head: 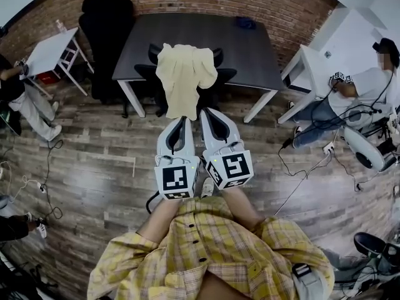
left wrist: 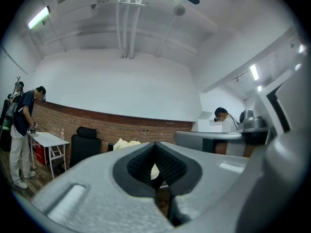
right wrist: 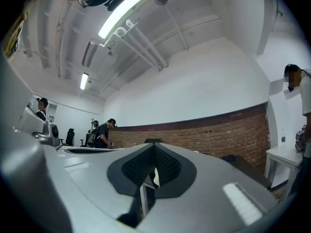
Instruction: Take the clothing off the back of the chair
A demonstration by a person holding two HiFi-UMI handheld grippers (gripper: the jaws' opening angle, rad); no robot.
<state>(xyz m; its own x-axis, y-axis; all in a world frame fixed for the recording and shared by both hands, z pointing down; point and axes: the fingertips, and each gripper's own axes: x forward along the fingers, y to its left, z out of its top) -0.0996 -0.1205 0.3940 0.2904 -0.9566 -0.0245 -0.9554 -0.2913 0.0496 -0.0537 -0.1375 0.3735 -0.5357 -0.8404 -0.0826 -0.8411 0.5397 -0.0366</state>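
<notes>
Grippers facing draped chair [head: 220, 56]
Left gripper [head: 181, 120], right gripper [head: 209, 112]: jaws closed, empty; unopened, they could shove its cream garment [head: 183, 74] floorward.

Black chair [head: 221, 57], cream garment [head: 183, 74] draped over its back, dark table [head: 187, 33], wood floor [head: 106, 145]

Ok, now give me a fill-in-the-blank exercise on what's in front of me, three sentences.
1. The cream clothing hangs over the back of a black ____.
2. The left gripper and right gripper both have their jaws ____.
3. The wall behind the table is made of ____.
Missing words: chair; shut; brick.
</notes>
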